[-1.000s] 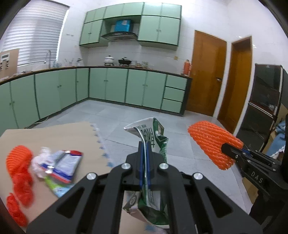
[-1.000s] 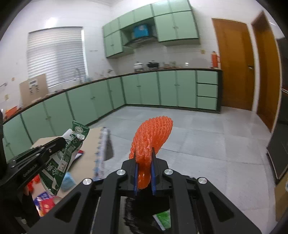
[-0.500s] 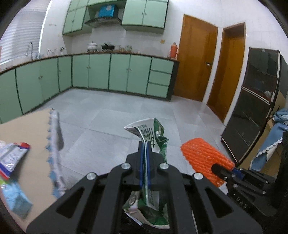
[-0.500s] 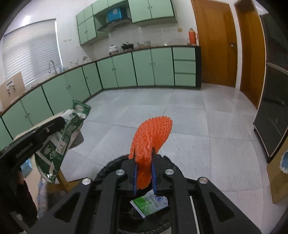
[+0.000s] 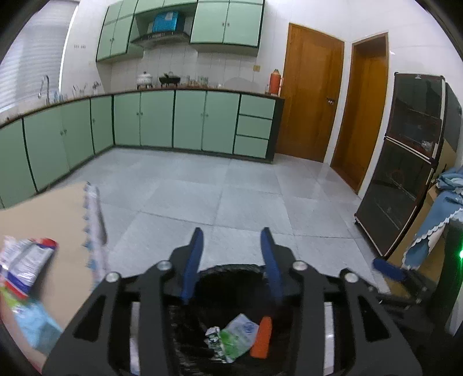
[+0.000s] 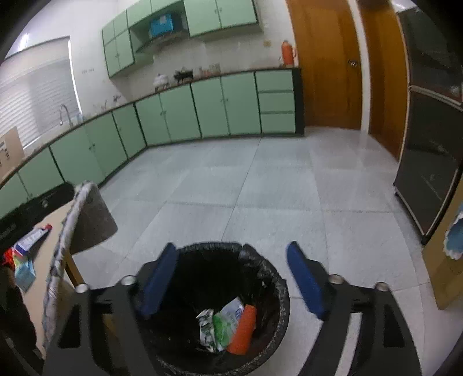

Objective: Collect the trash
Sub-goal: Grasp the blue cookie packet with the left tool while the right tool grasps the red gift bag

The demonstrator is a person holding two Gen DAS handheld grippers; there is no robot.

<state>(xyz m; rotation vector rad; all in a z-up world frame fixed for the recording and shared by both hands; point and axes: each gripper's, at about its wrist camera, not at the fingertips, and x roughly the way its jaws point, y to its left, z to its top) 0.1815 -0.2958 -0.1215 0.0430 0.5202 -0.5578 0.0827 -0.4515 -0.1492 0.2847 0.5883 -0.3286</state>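
Mint-green base cabinets [image 5: 162, 121] wrap the back and left walls, matching wall cupboards [image 5: 225, 23] up top with a blue box [image 5: 165, 21] over the range hood. An orange-red thermos [image 5: 274, 82] stands at the countertop's right end. 2 brown wooden doors [image 5: 311, 101] sit right of that, then a dark glass-front cabinet [image 5: 405, 179]. Grey tiled floor [image 6: 260, 188].

Dim, blurred, fisheye-warped edges

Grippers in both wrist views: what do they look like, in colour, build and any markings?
Left gripper and right gripper match: matte black angular linkage frames with cut-out slots, round silver screw heads, and flat blue pads lining each finger. No cables, sleeves or legible markings show.
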